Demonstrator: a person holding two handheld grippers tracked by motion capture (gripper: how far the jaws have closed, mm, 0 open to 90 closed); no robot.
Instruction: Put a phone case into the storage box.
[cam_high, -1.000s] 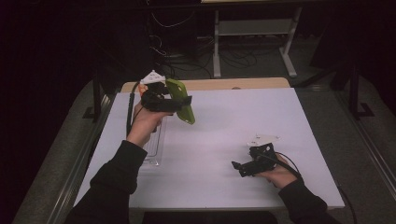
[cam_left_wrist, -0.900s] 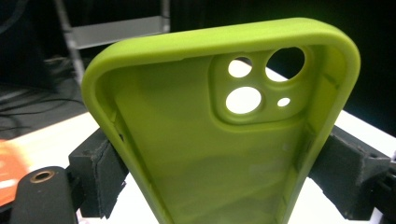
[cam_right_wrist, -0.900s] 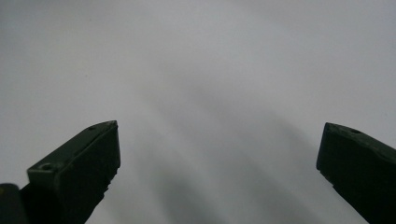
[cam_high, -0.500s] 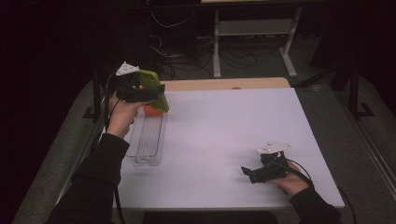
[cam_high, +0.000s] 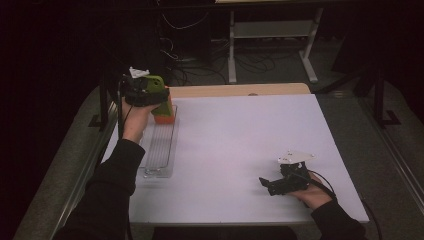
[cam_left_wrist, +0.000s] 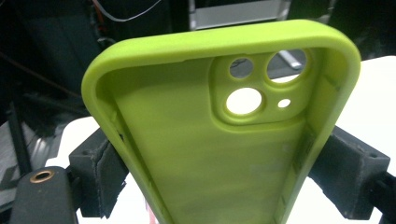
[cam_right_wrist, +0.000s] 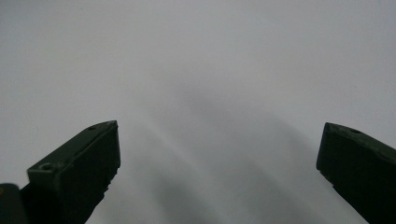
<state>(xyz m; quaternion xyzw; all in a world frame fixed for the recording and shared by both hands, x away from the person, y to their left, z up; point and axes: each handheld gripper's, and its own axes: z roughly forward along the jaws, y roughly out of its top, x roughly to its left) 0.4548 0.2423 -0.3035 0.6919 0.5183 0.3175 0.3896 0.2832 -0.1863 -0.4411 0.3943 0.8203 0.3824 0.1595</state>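
Green phone case (cam_left_wrist: 210, 154) pinched across its width by left gripper (cam_high: 145, 92), just above orange block (cam_high: 164, 111) at clear tray's (cam_high: 159, 150) twelve-o'clock end; right gripper (cam_high: 280, 184) spread, idle.

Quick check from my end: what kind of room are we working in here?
Probably a lab or workshop, dimly lit: a white-topped table, loose cables on the floor behind it, and a metal frame stand farther back.
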